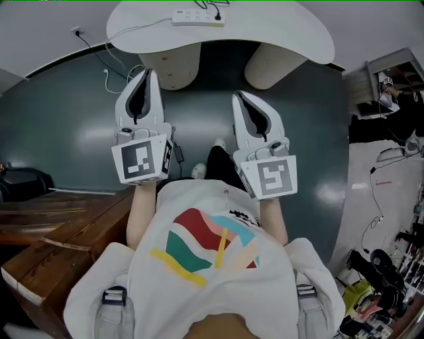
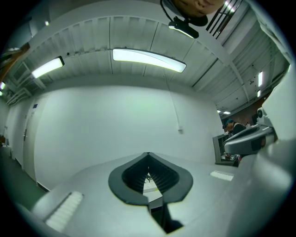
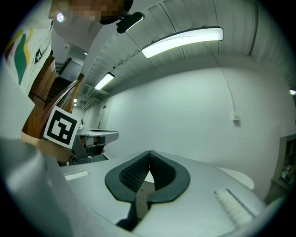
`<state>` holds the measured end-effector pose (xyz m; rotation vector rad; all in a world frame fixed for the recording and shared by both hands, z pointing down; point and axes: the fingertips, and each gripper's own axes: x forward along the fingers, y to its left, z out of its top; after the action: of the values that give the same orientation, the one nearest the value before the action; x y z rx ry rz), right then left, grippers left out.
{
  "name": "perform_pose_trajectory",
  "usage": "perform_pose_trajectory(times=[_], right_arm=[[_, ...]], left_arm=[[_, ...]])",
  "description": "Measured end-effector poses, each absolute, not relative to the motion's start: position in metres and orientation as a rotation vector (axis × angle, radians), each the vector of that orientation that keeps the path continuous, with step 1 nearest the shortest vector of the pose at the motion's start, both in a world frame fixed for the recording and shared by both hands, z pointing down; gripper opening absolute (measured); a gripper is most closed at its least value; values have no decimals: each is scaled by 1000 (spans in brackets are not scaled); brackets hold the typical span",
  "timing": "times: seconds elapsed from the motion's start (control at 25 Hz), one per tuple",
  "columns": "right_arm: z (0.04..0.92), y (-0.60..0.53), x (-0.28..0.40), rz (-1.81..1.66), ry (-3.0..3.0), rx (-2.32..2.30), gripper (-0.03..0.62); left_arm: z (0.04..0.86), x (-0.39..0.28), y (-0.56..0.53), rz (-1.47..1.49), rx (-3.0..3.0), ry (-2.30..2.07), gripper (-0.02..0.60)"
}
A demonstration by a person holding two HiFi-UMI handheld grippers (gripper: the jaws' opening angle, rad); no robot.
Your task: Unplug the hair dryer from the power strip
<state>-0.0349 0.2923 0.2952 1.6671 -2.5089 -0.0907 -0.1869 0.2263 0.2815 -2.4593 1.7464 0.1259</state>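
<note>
A white power strip (image 1: 198, 16) lies at the far edge of a white rounded table (image 1: 291, 36), with a black plug (image 1: 217, 14) in its right end and a black cord running off beyond it. No hair dryer shows in any view. My left gripper (image 1: 145, 74) and right gripper (image 1: 238, 99) hang side by side over the dark floor, short of the table, both pointing toward it. Each is shut with nothing between its jaws. In the left gripper view the left gripper (image 2: 148, 156) faces a white wall; the right gripper (image 3: 150, 155) does likewise in its own view.
Two cream cylindrical legs (image 1: 177, 65) stand under the table. A white cable (image 1: 109, 76) trails from a wall socket at the left. A wooden cabinet (image 1: 46, 238) stands at the near left, and cluttered shelves with gear (image 1: 391, 132) fill the right side.
</note>
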Motion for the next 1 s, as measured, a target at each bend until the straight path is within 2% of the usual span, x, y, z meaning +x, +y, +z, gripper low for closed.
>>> perform_pose_trajectory(times=[0.44, 0.64, 1.0], right_arm=[[301, 180, -7, -81, -2604, 1576, 8], [295, 98, -1, -139, -2600, 1501, 8], [292, -49, 56, -80, -2590, 1496, 8]], left_arm=[[282, -149, 142, -20, -2380, 1750, -3], [281, -163, 69, 102, -2332, 1908, -3], [284, -133, -66, 49, -2249, 2014, -3]])
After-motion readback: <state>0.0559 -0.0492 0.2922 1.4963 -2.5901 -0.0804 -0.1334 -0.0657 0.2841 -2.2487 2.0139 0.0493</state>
